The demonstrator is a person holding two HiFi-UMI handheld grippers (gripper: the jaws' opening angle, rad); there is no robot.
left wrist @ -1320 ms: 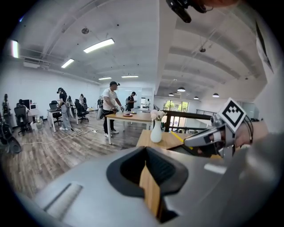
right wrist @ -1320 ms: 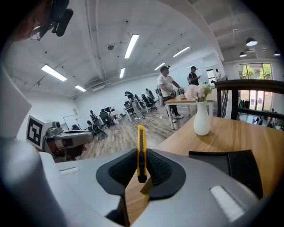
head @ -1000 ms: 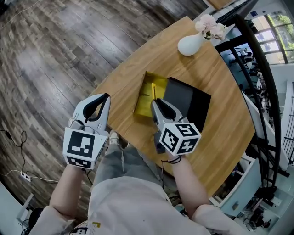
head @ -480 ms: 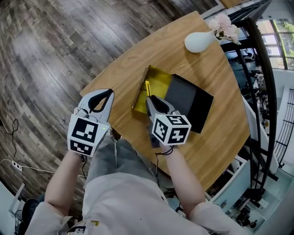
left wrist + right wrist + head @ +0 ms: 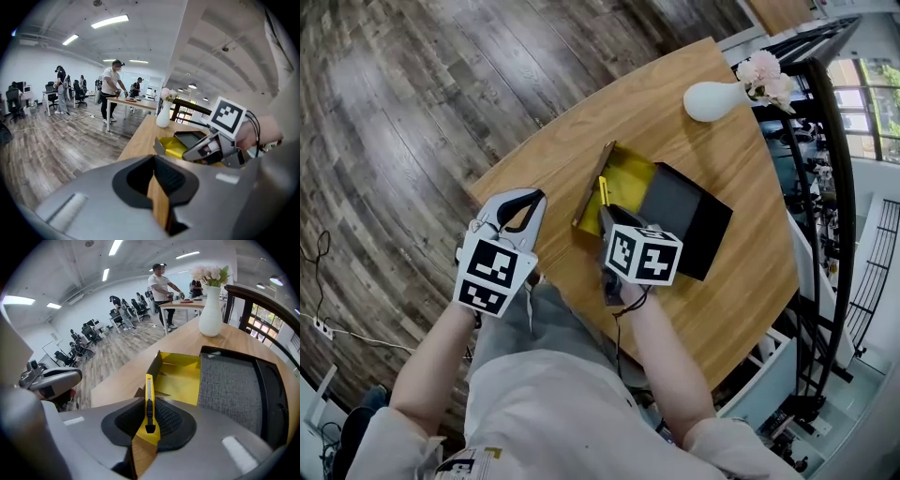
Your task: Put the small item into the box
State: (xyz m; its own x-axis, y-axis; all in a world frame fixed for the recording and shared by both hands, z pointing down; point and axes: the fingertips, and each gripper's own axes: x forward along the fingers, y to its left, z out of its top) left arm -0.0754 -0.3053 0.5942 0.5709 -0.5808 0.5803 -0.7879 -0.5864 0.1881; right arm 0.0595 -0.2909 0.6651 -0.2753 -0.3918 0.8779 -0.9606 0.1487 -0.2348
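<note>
My right tongs (image 5: 149, 425) are clenched on one yellow knife (image 5: 149, 401), which stands on edge between the pads with its tip pointing away from me. From the head view, the knife (image 5: 603, 188) sticks out ahead of the right tongs (image 5: 610, 214) and sits at the near left side of the box (image 5: 635, 172), along its raised flap. I cannot tell whether it touches. My left tongs (image 5: 160, 190) are pressed together on nothing, with only a sliver of worktop (image 5: 140, 136) showing through them. They hang at the worktop's near left edge, apart from the box. I count one box, lying open: a yellow half and a black, grey-lined half (image 5: 232, 385) side by side. Beyond it stands one white vase (image 5: 712, 99) of pink flowers.
</note>
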